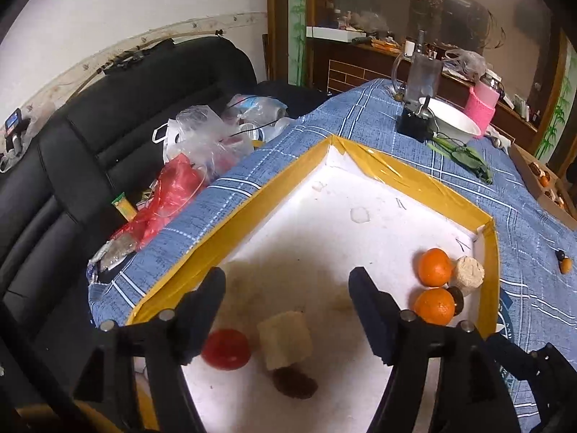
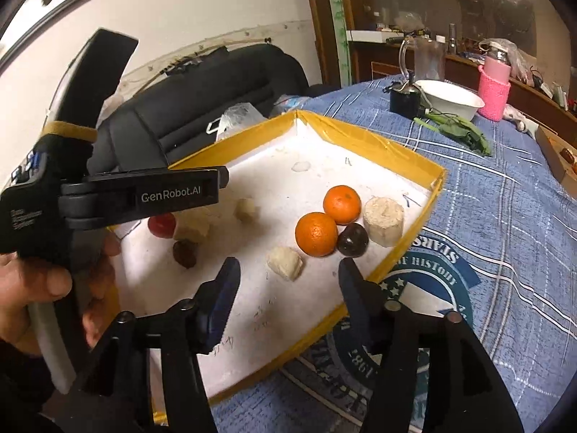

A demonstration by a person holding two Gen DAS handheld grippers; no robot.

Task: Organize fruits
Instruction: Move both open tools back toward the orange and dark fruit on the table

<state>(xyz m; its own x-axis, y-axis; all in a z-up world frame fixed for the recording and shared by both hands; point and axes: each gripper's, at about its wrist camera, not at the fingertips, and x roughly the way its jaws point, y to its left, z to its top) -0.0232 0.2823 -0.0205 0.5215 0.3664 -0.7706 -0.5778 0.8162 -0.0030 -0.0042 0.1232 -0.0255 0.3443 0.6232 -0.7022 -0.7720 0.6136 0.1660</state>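
Observation:
A white tray with yellow taped walls (image 1: 400, 175) (image 2: 364, 140) lies on the blue cloth. In it, two oranges (image 1: 434, 267) (image 2: 316, 234), a dark round fruit (image 2: 352, 240) and a pale cylinder (image 2: 383, 221) sit near the right wall. A red fruit (image 1: 226, 349) (image 2: 162, 224), a pale chunk (image 1: 285, 339) and a dark red fruit (image 1: 294, 382) (image 2: 184, 253) lie at the left. My left gripper (image 1: 286, 281) is open above these. My right gripper (image 2: 288, 270) is open over another pale chunk (image 2: 285, 262).
A black sofa (image 1: 119, 115) with plastic bags (image 1: 202, 137) stands left of the table. A white bowl (image 1: 452, 119) (image 2: 450, 99), a pink bottle (image 2: 494, 86), a glass jug (image 1: 418, 72) and green leaves (image 2: 458, 131) are at the far end. A cardboard box (image 1: 541, 180) sits right.

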